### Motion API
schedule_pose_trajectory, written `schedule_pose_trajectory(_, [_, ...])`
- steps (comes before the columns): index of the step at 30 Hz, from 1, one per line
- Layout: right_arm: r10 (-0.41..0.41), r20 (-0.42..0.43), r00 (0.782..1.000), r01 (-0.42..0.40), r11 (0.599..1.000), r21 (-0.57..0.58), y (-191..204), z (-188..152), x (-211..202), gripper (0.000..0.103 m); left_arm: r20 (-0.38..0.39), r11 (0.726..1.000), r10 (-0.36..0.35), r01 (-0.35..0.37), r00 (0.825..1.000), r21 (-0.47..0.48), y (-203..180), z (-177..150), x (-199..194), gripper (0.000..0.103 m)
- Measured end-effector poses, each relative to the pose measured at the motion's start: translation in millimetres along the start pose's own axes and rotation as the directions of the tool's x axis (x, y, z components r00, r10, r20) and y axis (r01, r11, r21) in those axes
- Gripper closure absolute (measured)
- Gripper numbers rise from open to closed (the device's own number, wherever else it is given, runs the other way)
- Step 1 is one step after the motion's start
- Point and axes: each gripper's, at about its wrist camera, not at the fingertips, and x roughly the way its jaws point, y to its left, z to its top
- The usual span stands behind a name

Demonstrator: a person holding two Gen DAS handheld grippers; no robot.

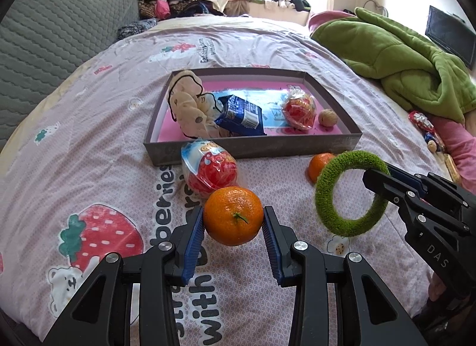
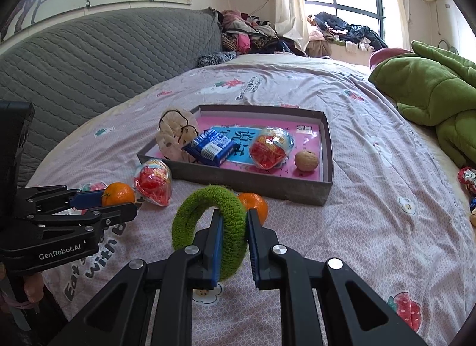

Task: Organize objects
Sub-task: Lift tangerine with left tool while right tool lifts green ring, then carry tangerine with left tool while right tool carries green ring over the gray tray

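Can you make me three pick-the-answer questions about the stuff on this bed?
1. Where is the walnut?
A. in the tray
B. on the green blanket
C. under the pillow

2. How many oranges show?
A. one
B. two
C. four

3. What is the right tool doing?
A. hanging open
B. gripping the green ring
C. gripping a blue packet

Answers:
1 A: it sits on the pink floor of the tray.
2 B: one orange in the left tool, another orange on the bedcover.
3 B: its pads pinch the green ring.
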Motion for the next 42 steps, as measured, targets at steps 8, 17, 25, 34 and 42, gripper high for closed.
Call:
schedule_pose_trajectory(8, [0.003,0.045,0.999,-0.003,1.000,0.006,0,5,-10,0.087,0.039,1.000,0.014,-0.014,0.999,-0.001,0,4,-11,0.063])
schedule_pose_trajectory(17, [0.001,0.094,0.996,-0.001,1.000,0.002,5,12,-23,0.087,0.063,1.000,0.011,-0.011,0.998,-0.007,0,7,-19,0.063])
schedule_pose_trajectory(25, [-0.008,0.111,0.994,0.008,1.000,0.005,7,15,-26,0.087,0.079,1.000,0.006,-0.005,0.997,-0.012,1,11,-23,0.063])
schedule_pose_trajectory(34, [-0.016,0.135,0.991,0.014,1.000,0.011,7,25,-30,0.087,0.107,1.000,0.011,-0.010,0.994,-0.007,3,21,-28,0.063])
schedule_pose_trajectory(42, [-0.028,0.154,0.988,0.025,0.999,0.026,1,46,-31,0.087,0.138,1.000,0.010,-0.011,0.990,0.005,3,45,-30,0.063])
